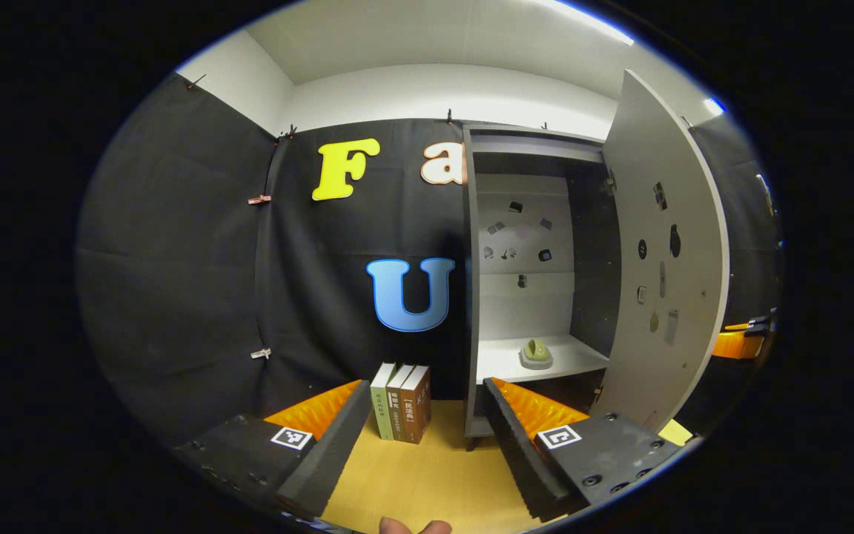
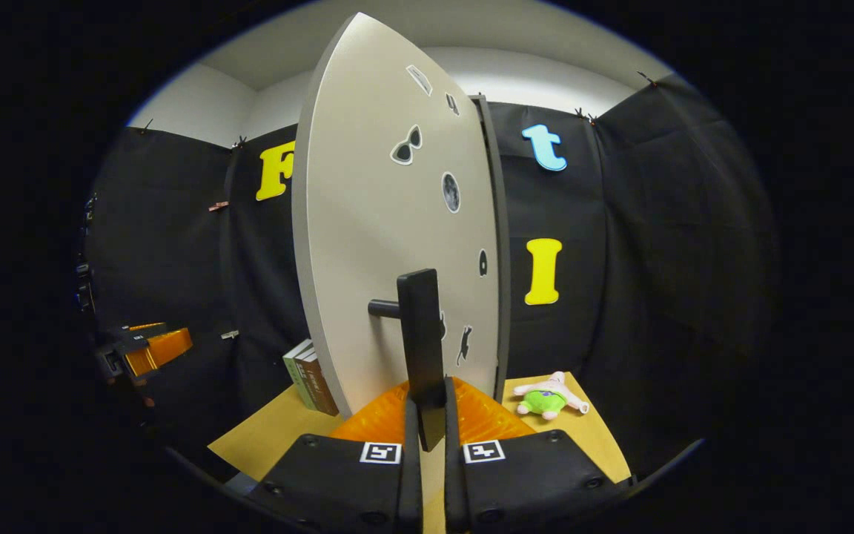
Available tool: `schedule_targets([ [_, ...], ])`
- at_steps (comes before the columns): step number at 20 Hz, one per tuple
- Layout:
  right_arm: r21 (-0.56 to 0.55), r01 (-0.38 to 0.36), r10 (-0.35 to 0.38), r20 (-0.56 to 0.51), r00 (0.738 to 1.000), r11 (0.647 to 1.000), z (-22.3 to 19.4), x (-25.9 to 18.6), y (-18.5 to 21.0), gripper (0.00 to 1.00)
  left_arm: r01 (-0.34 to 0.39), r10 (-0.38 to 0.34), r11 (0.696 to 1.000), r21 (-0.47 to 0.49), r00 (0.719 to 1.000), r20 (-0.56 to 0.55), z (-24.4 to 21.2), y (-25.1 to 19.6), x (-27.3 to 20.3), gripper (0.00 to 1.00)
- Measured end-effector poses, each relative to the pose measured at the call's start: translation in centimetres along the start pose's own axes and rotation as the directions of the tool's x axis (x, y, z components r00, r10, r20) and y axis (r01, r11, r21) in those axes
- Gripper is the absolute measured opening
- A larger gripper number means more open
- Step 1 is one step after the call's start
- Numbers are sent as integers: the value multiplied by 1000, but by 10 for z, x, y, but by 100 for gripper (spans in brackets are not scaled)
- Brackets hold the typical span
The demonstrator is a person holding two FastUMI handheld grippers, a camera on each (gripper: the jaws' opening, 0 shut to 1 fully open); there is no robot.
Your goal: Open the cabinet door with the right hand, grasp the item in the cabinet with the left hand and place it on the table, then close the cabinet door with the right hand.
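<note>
With the right gripper clamped on the door handle and the door swung wide, the spread-fingered left gripper needed a level reach to the green item on the cabinet shelf.

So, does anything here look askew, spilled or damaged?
Nothing stands out. The cabinet door is swung open with the right gripper shut on its handle; the green item sits upright on the shelf. The books stand upright; the plush toy lies on the table.
</note>
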State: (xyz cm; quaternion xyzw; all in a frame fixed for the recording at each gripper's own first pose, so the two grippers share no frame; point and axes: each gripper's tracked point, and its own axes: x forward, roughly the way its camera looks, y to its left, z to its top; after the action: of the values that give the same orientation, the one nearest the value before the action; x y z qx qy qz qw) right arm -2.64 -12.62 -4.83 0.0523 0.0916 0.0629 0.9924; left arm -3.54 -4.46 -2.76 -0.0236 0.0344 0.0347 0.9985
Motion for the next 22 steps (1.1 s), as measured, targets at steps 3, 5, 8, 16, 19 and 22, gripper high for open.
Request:
schedule_targets([
  [3,-1,32,-32,11,999,1000,1,-7,-29,15,1,-1,1000,5,1000,-2,1,-14,0,94],
  [5,13,59,-59,15,998,998,5,-10,-47,15,3,-3,1000,8,1000,-3,3,-22,0,94],
  [8,7,107,-107,23,994,994,9,-14,-73,14,4,-4,1000,8,1000,-8,4,-33,2,94],
  [16,38,85,-87,35,996,996,9,-21,-85,10,30,-30,999,20,999,-13,6,-66,15,92],
  [19,67,55,-58,42,997,996,11,-32,-91,19,55,-55,998,15,998,-22,3,-83,22,93],
  [22,102,17,-22,53,998,995,11,-45,-91,15,73,-72,997,17,997,-28,3,-98,31,95],
])
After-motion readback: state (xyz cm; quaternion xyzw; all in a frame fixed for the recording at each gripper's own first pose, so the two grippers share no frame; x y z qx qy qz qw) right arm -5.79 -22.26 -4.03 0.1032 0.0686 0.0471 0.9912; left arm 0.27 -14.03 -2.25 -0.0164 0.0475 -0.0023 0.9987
